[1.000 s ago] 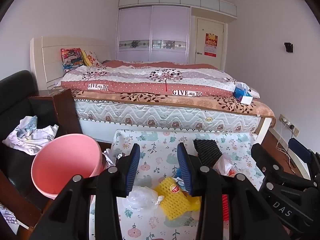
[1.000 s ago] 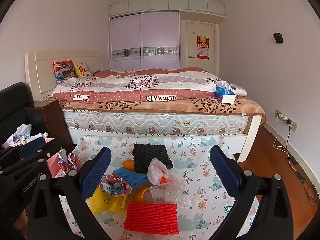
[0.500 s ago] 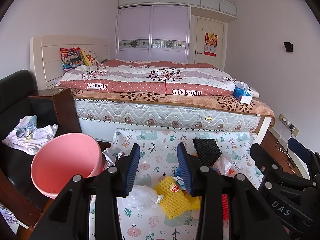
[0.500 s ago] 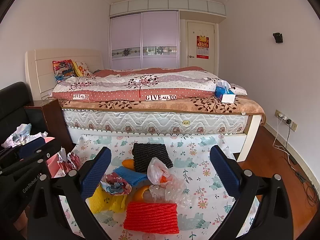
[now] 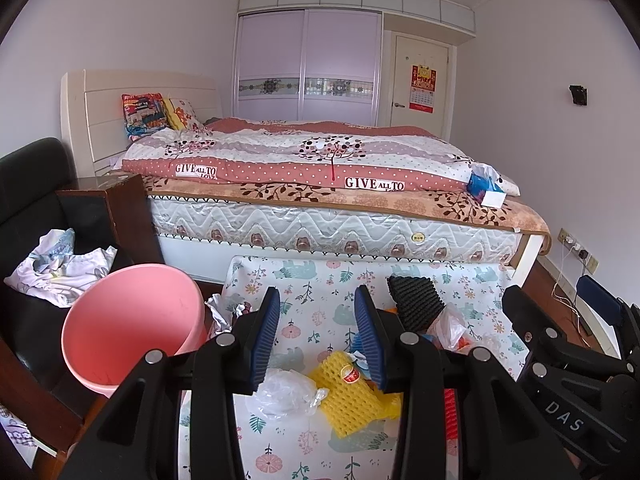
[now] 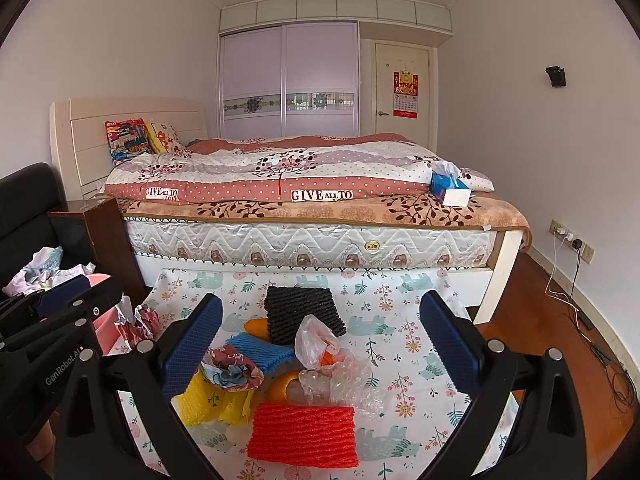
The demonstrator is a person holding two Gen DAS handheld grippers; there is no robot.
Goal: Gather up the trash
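Your left tongs (image 5: 316, 332) hover narrowly parted and empty above a clear bag (image 5: 282, 392) and yellow foam (image 5: 348, 396) on the worktop (image 5: 320, 280). Your right tongs (image 6: 320, 344) gape wide over red foam (image 6: 304, 434); a pink bin (image 5: 128, 320) stands left.

Both grippers held level, side by side, jaws apart.
The left gripper (image 5: 316, 336) has its blue-padded fingers parted by a moderate gap, gripping nothing; the right gripper (image 6: 320, 344) is spread far wider, its fingers likewise closed on nothing.
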